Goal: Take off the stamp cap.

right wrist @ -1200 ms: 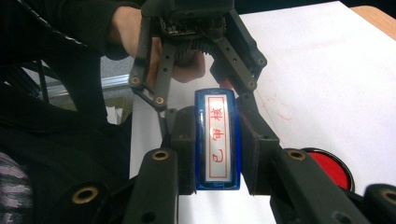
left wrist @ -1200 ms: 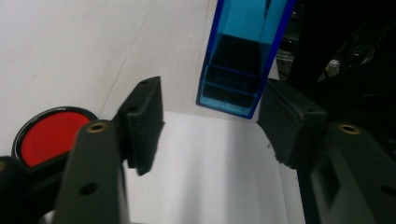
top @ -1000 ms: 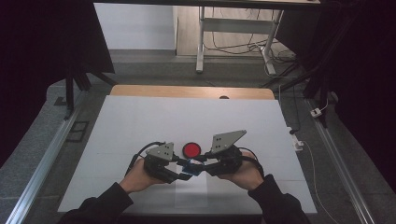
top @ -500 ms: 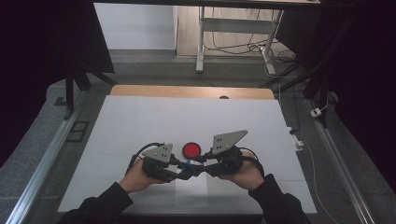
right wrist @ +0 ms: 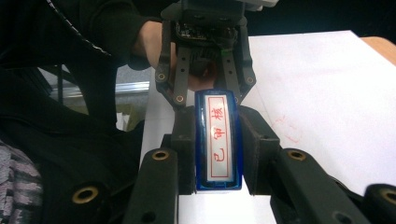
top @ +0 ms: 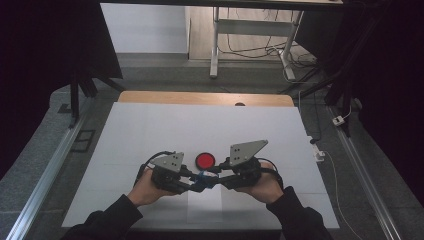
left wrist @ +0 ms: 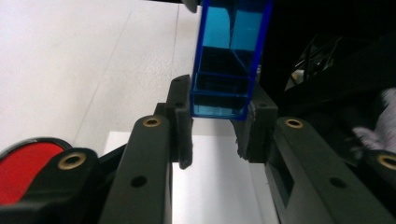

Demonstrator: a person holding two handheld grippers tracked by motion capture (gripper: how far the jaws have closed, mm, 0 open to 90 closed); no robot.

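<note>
A small blue block (top: pixel 201 176) hangs just above the near middle of the white bench (top: pixel 150 130), bridged between the 2 grippers. In the right gripper view its top face is a white label (right wrist: pixel 218 136) with red characters inside a red border. In the left gripper view its end reads as a clear blue, hollow case (left wrist: pixel 225 60). The right gripper (right wrist: pixel 217 151) has its jaws closed against the block's 2 long sides. The left gripper (left wrist: pixel 218 123) pinches the other end, jaws nearly touching its walls. A red round disc (top: pixel 204 160) lies on the bench just beyond the block, between the grippers' grey plates. Both hands (top: pixel 145 187) come from dark sleeves at the bench's near edge.
</note>
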